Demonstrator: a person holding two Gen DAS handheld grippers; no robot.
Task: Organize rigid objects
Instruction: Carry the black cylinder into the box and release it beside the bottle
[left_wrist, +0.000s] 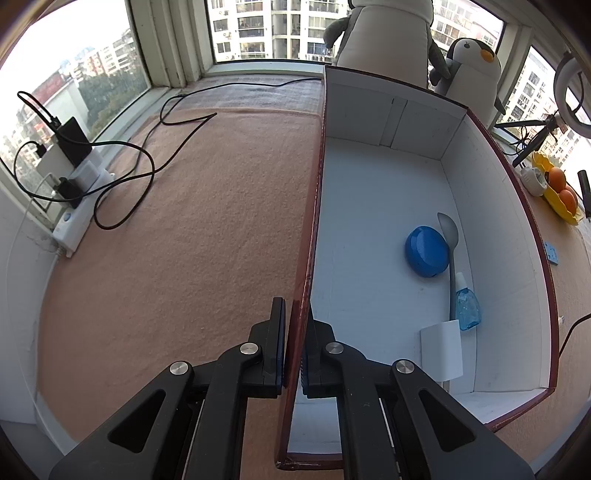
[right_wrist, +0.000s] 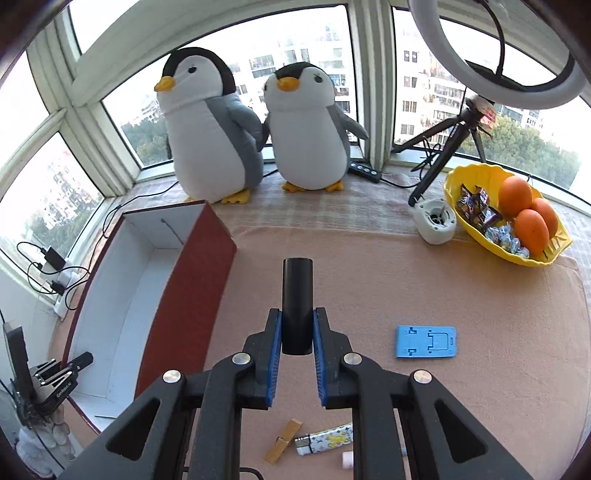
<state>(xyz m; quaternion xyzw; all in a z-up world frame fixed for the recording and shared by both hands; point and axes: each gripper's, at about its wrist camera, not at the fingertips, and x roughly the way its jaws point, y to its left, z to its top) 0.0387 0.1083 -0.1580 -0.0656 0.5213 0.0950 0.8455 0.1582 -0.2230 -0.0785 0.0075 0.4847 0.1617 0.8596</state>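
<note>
Black jaws of the right gripper (right_wrist: 297, 325) pinch a dark cylinder (right_wrist: 297, 295), blue pads (right_wrist: 275, 343) pressed to both its sides, long axis pointing straight ahead along the fingers, raised over the tan cloth (right_wrist: 480, 369). Over on the left gripper (left_wrist: 295, 339), the fingers clamp the box (left_wrist: 369, 184) by its red-brown side wall. Inside lie a blue disc (left_wrist: 426, 251), a grey spoon (left_wrist: 450, 251) and a small blue bottle (left_wrist: 467, 306).

High-rise flat, bay-window nook.
You face wraparound windows (right_wrist: 207, 70) onto apartment towers; plush penguins (right_wrist: 210, 125) on the sill, fruit bowl (right_wrist: 458, 184), ring light (right_wrist: 495, 48), power strip (left_wrist: 74, 218) on the blanket-covered tabletop (left_wrist: 192, 229).
</note>
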